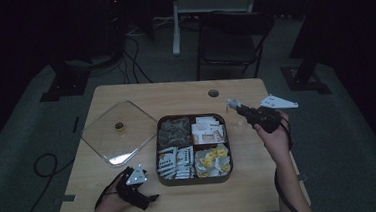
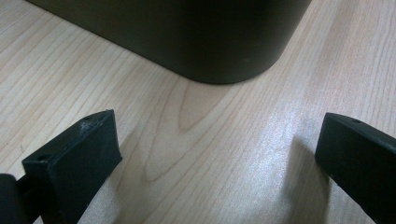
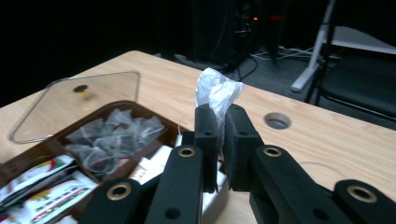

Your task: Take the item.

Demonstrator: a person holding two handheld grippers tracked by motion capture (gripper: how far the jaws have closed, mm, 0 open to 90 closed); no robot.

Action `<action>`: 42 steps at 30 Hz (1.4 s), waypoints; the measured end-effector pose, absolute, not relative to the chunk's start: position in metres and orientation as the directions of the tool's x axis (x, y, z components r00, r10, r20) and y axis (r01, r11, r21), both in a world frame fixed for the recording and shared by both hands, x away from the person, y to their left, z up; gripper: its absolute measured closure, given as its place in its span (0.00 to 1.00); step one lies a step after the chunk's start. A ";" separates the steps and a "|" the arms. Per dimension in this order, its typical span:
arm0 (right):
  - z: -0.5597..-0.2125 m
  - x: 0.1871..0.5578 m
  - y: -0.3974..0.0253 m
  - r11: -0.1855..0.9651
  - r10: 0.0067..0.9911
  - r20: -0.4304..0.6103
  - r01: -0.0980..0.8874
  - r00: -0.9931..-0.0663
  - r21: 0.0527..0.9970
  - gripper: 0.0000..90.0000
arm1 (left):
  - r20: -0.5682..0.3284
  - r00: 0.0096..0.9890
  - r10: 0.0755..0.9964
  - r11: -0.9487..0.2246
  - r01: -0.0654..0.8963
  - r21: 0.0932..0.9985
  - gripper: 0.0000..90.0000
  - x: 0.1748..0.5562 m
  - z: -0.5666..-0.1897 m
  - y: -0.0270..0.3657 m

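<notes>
My left gripper (image 1: pixel 149 191) rests spread on bare pale wooden table (image 1: pixel 242 187) just beside the dark brown four-compartment box's (image 1: pixel 161 160) near corner. My right gripper (image 3: pixel 219 122) pinches a small crumpled white sachet (image 3: pixel 215 91), raised past the box's far right edge, with open tabletop beyond.

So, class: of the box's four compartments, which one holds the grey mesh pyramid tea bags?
The far-left compartment, nearest the clear lid. Its bags are dark grey mesh; the other three hold white printed packets or yellow-and-white sachets.
</notes>
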State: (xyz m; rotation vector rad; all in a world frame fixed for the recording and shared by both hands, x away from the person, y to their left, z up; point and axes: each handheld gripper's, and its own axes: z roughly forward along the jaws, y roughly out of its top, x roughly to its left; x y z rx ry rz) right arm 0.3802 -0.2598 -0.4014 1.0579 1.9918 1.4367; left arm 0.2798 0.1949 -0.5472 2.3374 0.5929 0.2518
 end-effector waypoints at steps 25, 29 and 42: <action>-0.445 0.411 -0.307 0.118 0.899 0.098 0.453 -0.426 0.884 0.94 | 0.014 0.876 0.482 -0.648 0.346 0.678 0.00 0.280 -0.547 0.195; -0.452 0.415 -0.308 0.116 0.902 0.110 0.478 -0.418 0.871 0.94 | 0.015 0.876 0.482 -0.648 0.346 0.678 0.00 0.280 -0.547 0.195; -0.460 0.427 -0.308 0.089 0.916 0.128 0.504 -0.380 0.859 0.70 | 0.014 0.876 0.482 -0.648 0.346 0.678 0.00 0.280 -0.547 0.195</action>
